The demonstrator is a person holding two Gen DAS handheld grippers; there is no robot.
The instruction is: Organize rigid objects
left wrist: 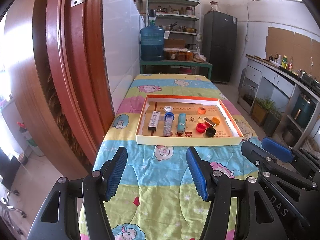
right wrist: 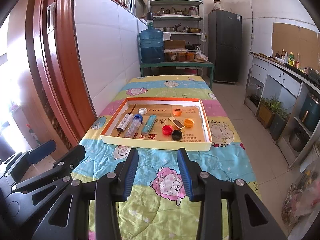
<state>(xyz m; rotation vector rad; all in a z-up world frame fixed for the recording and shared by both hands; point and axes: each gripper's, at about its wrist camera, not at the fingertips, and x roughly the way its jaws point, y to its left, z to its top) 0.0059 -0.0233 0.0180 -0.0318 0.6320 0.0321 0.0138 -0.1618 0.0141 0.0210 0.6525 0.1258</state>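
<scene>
Left wrist view puts the left gripper [left wrist: 157, 172] nearest, its blue-padded fingers [left wrist: 117, 173] spread wide apart with nothing between them, hovering above the cartoon-print cloth [left wrist: 160, 180] that covers the surface. The right gripper [right wrist: 158, 175] is likewise empty, fingers [right wrist: 130, 174] parted but a little less widely, beside the left one at the near end of the surface. Just beyond both sets of fingertips, apart from them, lies a shallow cardboard tray [right wrist: 152, 143] with an orange rim, holding all the small items. Nearest in the tray are a red cap [right wrist: 167, 129] and a black cap [right wrist: 177, 134], almost touching. Behind them lies a small gold box [right wrist: 177, 124] with an orange cap [right wrist: 188, 122] to its right. On the left side three long pieces lie side by side: a white and black box [right wrist: 124, 122], a clear tube with a blue cap [right wrist: 133, 127], and a teal case [right wrist: 149, 126]. Farthest back in the tray are a white cap [right wrist: 142, 110] and another orange cap [right wrist: 176, 111]. Beyond the surface stands a blue water jug [right wrist: 151, 46].
</scene>
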